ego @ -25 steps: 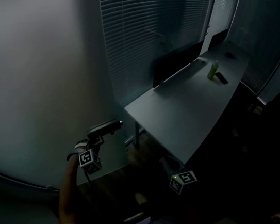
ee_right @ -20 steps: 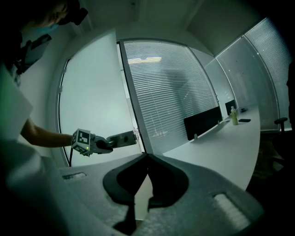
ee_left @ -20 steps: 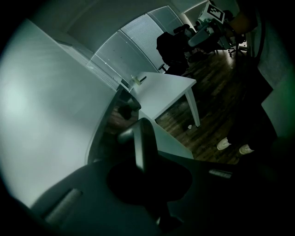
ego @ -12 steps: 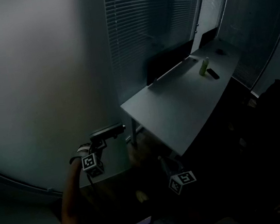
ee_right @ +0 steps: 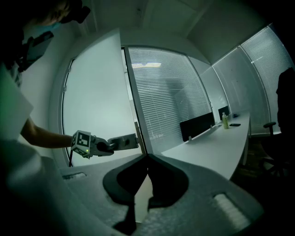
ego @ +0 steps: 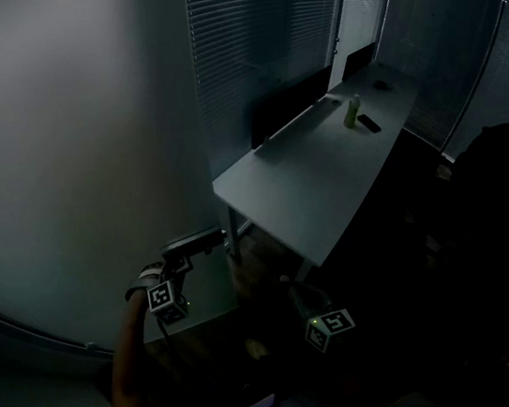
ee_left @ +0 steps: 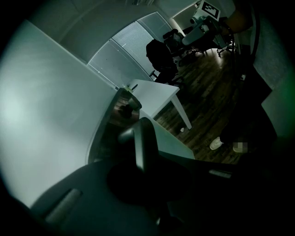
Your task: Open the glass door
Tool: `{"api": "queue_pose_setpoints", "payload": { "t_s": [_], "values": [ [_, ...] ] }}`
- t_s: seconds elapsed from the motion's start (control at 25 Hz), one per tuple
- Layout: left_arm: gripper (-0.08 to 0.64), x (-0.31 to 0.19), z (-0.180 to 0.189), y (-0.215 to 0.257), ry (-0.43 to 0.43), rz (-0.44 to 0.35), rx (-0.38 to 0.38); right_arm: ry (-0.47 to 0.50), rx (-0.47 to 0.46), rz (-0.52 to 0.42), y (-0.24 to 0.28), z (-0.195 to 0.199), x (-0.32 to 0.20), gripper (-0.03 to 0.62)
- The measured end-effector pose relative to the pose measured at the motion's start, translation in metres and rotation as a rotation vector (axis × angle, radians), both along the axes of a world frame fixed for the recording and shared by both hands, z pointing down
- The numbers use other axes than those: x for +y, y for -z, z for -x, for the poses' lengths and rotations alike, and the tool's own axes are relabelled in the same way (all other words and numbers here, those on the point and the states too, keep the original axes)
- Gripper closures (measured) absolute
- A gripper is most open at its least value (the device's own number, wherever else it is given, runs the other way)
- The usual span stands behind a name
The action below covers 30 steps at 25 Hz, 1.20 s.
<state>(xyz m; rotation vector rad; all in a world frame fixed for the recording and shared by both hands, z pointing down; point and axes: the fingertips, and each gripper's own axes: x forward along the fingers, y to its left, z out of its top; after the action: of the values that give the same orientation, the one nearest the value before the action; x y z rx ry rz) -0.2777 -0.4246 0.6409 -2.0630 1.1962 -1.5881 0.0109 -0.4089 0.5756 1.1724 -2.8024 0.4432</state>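
Trouble may come if the left gripper (ego: pixel 184 252), clamped on the handle (ego: pixel 205 238) of the glass door (ee_right: pixel 94 101), slips off when pulling; the right gripper (ee_right: pixel 146 158) is closed tight, holding nothing.

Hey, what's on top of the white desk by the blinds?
On the desk: a green bottle, a dark flat item beside it, and a black divider panel along its far edge. Anything behind the panel is hidden.
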Motion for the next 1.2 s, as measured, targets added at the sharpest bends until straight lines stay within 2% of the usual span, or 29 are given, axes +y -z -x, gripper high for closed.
{"api": "queue_pose_setpoints", "payload": {
  "t_s": [0.88,1.04,1.2],
  "values": [
    [0.554,0.069,-0.041,0.004,-0.097,-0.017,-0.018,-0.157,-0.015,0.010,-0.004,-0.042,0.109,0.589],
    [0.554,0.079,-0.048,0.000,-0.109,-0.011,0.005,-0.175,-0.009,0.024,-0.010,-0.051,0.125,0.589],
    [0.551,0.090,-0.053,0.005,-0.120,-0.013,-0.015,-0.185,-0.011,0.037,-0.011,-0.058,0.139,0.589]
  ]
}}
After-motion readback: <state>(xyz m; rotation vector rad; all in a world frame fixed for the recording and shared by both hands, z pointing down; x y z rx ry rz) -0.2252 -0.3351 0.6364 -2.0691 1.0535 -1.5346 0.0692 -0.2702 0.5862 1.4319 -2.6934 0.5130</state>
